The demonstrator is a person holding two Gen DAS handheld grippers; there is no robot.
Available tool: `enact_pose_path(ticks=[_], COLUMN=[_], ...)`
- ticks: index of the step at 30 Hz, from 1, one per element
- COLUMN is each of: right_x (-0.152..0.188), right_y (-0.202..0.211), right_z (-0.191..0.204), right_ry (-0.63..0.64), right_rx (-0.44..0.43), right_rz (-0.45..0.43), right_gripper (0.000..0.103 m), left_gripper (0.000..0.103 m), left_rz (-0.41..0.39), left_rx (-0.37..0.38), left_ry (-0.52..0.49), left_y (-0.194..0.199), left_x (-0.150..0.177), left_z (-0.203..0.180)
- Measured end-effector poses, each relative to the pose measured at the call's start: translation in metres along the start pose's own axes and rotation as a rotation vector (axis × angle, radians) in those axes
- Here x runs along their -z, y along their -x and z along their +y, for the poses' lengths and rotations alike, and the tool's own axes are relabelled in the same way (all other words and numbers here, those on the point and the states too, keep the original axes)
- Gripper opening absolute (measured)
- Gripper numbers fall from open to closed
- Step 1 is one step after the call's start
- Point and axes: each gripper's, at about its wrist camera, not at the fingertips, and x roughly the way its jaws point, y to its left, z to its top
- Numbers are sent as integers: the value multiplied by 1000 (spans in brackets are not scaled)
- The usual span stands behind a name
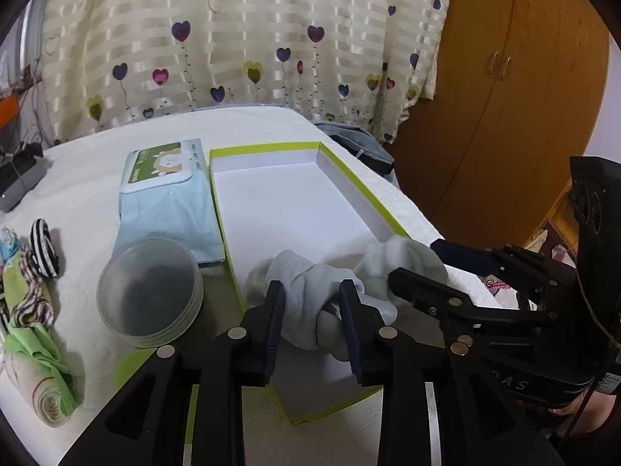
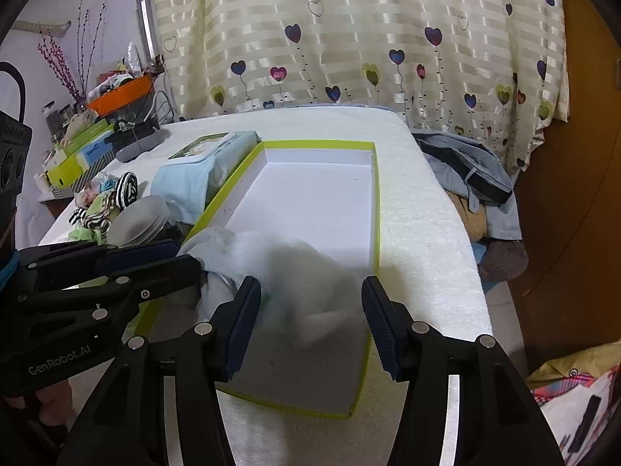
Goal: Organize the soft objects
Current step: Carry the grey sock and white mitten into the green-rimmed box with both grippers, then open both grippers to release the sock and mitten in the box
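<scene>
Over tray (image 1: 382, 209): both grippers tilted down, jaws apart around sock (image 1: 310, 291).

Both grippers angled downward, side by side.
Left gripper (image 1: 314, 310) stands part open; right gripper (image 2: 310, 318) spreads wider, pads pressing nothing.

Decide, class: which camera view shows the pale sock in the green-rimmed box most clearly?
The left wrist view. There the pale sock is sharp: a twisted, bunched shape lying in the green-rimmed box, between the fingers of the open left claw. The right wrist view shows the same sock only as a blurred pale mass.
</scene>
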Motion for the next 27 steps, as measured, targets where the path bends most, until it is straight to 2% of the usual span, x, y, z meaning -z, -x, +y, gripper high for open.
enact_pose_path(ticks=[13, 24, 27], right_x=[7, 20, 23], right_y=[38, 73, 79], right_z=[5, 38, 50], right_ry=[-34, -14, -3], right_rx=[47, -1, -19], right_rz=[-36, -95, -108], right_gripper=[55, 56, 60], left_gripper=[29, 29, 29], left_rz=[-64, -121, -133], left_rx=[4, -62, -77], left_ry=[4, 35, 53], left_y=[38, 90, 104], left_x=[7, 36, 44], left_z=[-5, 6, 15])
